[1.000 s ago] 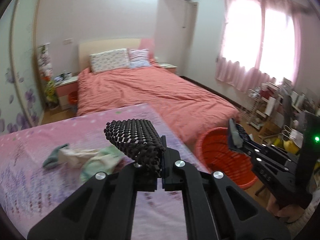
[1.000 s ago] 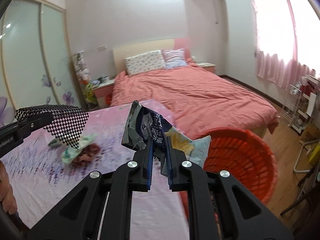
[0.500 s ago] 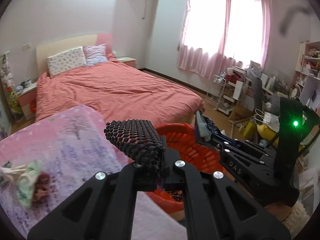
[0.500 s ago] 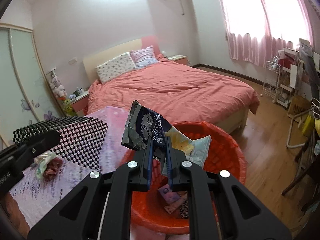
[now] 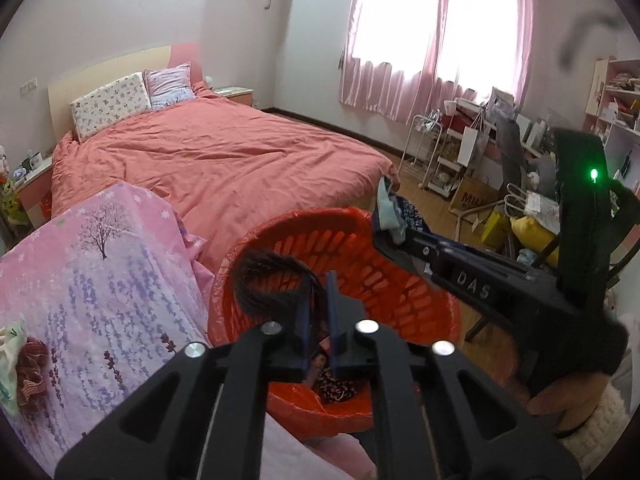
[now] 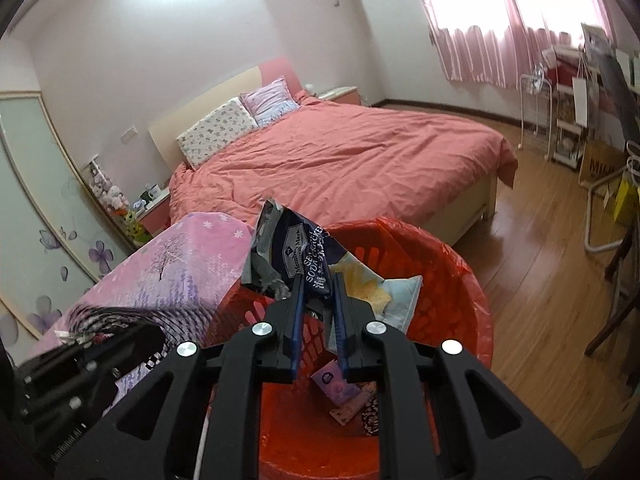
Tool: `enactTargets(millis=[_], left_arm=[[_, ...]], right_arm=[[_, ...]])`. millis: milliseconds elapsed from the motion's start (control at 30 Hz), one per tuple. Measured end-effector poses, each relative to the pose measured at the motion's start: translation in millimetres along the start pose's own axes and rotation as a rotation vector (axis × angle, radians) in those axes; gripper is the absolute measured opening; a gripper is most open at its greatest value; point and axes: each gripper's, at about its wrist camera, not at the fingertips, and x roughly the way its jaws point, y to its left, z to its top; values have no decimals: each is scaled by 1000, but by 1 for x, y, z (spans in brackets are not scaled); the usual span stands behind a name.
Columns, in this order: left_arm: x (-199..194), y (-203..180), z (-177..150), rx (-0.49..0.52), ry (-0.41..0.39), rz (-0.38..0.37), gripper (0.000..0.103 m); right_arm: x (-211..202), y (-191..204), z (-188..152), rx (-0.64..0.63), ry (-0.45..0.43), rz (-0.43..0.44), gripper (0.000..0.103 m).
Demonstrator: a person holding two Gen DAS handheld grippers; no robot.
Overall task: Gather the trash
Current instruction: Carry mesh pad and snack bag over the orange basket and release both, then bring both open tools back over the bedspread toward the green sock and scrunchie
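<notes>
My left gripper (image 5: 318, 292) hangs over the orange basket (image 5: 304, 220) with its jaws opening. A black checkered net piece (image 5: 272, 280) is blurred at its left fingertip and slipping away. My right gripper (image 6: 319, 286) is also above the orange basket (image 6: 460, 264). Its jaws are opening, but a dark soda cracker wrapper (image 6: 296, 252) with pale wrappers (image 6: 396, 300) still stands sharp between its pads. In the left wrist view the right gripper (image 5: 394, 232) reaches in from the right. Several bits of trash (image 6: 340, 388) lie in the basket's bottom.
A table under a pink floral cloth (image 5: 100, 280) adjoins the basket's left side, with crumpled trash (image 5: 20, 364) at its left edge. A bed with a coral cover (image 5: 220, 160) is behind. Cluttered racks and shelves (image 5: 480, 160) stand at the right on a wood floor. A person's hand (image 5: 568, 396) holds the right gripper.
Both grippers swung right from over the table and down above the orange basket. The left jaws parted and the black net began to slip. The right still carries its wrappers.
</notes>
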Motion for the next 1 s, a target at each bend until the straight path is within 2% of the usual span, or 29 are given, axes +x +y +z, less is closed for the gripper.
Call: enactTargets(millis=[33, 100, 133, 200, 300, 333, 600, 833, 1000], left_arm=[[2, 2, -1, -2, 6, 5, 23], [5, 4, -4, -5, 11, 16, 29], [6, 6, -5, -7, 15, 23, 32], [7, 10, -7, -15, 22, 36, 36], [5, 19, -9, -30, 22, 64, 44], [2, 22, -10, -35, 20, 75, 45], [-34, 60, -22, -75, -14, 178, 55], [-86, 126, -50, -177, -30, 309, 64], [-120, 183, -79, -271, -17, 425, 65]], right_arm=[[1, -1, 0, 9, 5, 3, 23], [3, -4, -1, 29, 10, 4, 31], [4, -4, -2, 34, 12, 3, 36], [5, -5, -4, 40, 22, -4, 39], [1, -3, -6, 36, 16, -15, 55], [2, -3, -5, 32, 14, -20, 57], [-7, 23, -9, -47, 4, -57, 61], [-12, 69, -24, -155, 19, -27, 63], [-6, 107, -45, -233, 54, 10, 63]])
